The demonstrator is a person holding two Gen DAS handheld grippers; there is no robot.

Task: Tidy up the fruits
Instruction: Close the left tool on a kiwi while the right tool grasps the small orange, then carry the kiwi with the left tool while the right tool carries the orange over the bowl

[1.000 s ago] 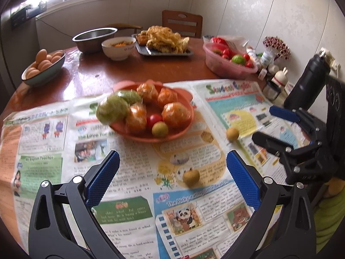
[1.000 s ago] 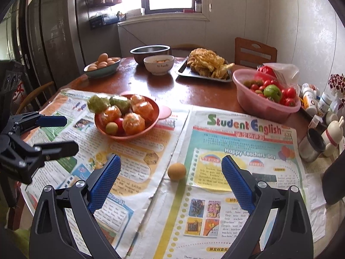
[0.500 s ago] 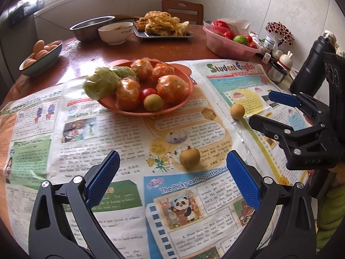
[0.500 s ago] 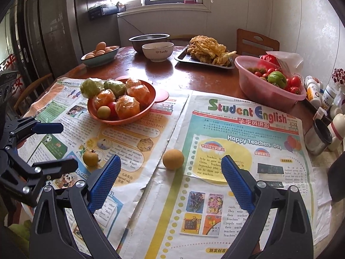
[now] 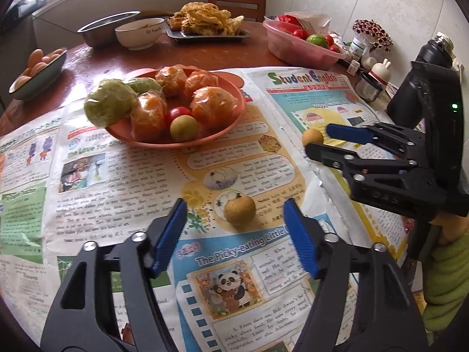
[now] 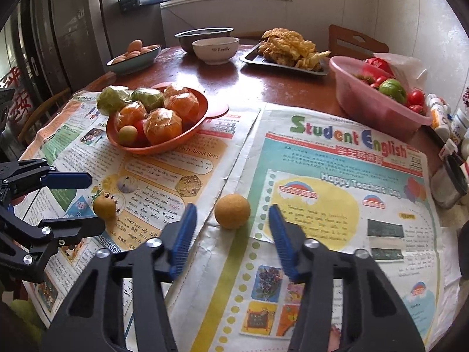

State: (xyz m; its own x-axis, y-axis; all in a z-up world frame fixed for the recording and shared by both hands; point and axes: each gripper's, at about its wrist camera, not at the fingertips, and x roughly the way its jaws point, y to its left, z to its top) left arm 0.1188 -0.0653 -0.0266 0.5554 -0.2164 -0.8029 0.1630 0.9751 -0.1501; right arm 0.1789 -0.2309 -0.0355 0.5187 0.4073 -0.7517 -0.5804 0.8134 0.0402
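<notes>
Two small round yellow-brown fruits lie loose on the newspaper. One fruit sits just beyond my open left gripper, between the blue pads; it also shows in the right wrist view. The other fruit sits just ahead of my open right gripper, between its fingertips; in the left wrist view it lies by the right gripper's tips. An orange plate holds wrapped oranges, green fruits, a red one and a yellow one.
Newspapers cover the near table. A pink basin of tomatoes stands back right, an egg bowl back left, a white bowl, steel bowl and food tray behind. Jars and a black bottle line the right edge.
Both grippers have moved forward and down toward the loose fruits. Each fruit now lies between its gripper's fingertips, and both jaws have narrowed somewhat.
</notes>
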